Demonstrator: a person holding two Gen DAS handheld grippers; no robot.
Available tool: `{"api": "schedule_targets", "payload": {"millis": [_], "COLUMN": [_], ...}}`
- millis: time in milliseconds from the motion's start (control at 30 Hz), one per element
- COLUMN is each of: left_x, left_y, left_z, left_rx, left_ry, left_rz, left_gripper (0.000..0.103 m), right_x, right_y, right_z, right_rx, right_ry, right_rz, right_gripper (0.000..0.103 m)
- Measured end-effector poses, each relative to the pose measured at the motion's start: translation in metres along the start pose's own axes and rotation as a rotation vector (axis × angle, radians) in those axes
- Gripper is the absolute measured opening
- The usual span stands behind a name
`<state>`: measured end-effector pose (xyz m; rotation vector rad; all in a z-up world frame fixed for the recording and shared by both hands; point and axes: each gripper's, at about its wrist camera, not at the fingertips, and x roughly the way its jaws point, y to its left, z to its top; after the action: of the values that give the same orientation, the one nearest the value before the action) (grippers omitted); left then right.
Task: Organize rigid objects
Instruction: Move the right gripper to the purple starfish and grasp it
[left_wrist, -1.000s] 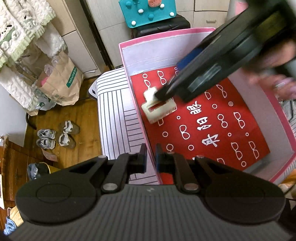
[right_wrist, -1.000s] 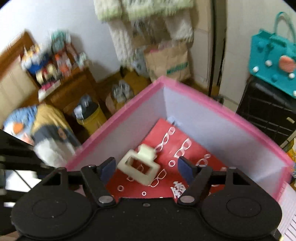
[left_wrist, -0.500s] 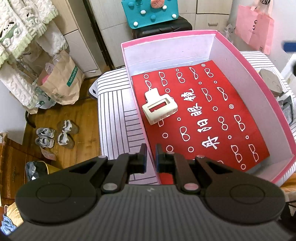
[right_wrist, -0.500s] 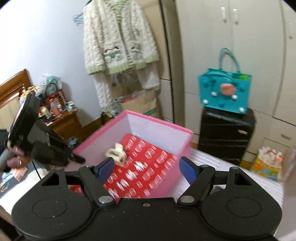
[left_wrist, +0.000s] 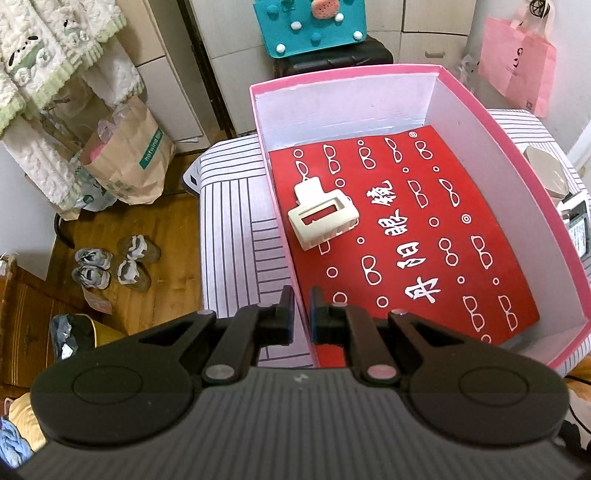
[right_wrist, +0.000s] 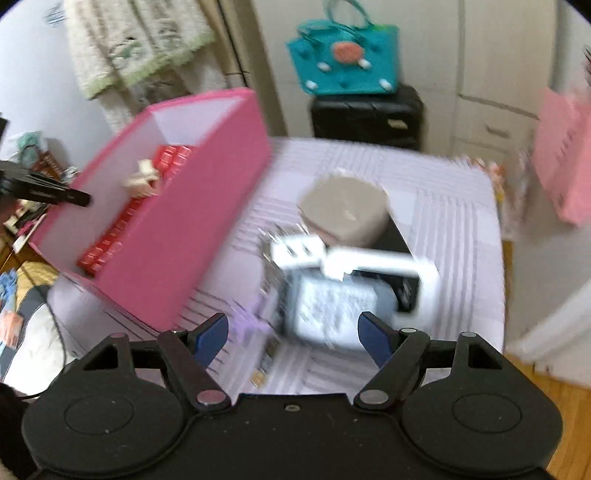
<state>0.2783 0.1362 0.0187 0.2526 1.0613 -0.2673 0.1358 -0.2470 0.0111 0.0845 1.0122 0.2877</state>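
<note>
From the left wrist, the left tool (left_wrist: 302, 314) stays pinched shut on the near-left wall of the pink box (left_wrist: 524, 192). The right tool, over the box a second ago, is gone from this view, and the cream clip (left_wrist: 323, 216) lies alone on the red liner, far left. From the right wrist, the right tool (right_wrist: 293, 334) has swung right, jaws wide and empty, over a blurred pile (right_wrist: 343, 273) on the striped bed (right_wrist: 461, 206); likely the next pick.

Clip (left_wrist: 322, 216) in box (left_wrist: 495, 122) (on bed (left_wrist: 229, 206)), far-left.
</note>
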Motion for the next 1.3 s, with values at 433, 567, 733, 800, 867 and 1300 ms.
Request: {"api": "schedule_targets", "payload": {"millis": [433,567,733,800,867,1300], "left_x": [0.002,0.002,0.002,0.002,0.002,0.002], "left_y": [-0.002,-0.002,-0.002,-0.002,-0.001,0.000], "left_z": [0.002,0.002,0.001,0.001,0.001,0.001], "left_rx": [-0.006,-0.002,0.001,-0.001,-0.003,-0.003], "left_ry": [-0.002,-0.003,-0.002,-0.002,-0.003,-0.003], "left_rz": [0.019,0.023,0.022,0.021,0.019,0.010], "left_gripper": [0.006,0.006,0.006,0.006,0.006,0.007], "right_x": [0.027,0.044,0.065,0.073,0.074,0.071], "right_y": [0.023,0.044,0.063,0.062,0.057,0.048], "right_z": [-0.006,-0.007,-0.008,-0.006,-0.001,0.016], "right_rx": [-0.046,-0.150,-0.351,-0.376,-0.367,-0.296], "right_ry": [-0.037,-0.007,0.009,0.054,0.068,0.057], "right_rz": [0.130,0.153,0.045,0.041,0.062,0.080], "right_gripper": [0.065,0.056,0.055,0.056,0.056,0.030]}}
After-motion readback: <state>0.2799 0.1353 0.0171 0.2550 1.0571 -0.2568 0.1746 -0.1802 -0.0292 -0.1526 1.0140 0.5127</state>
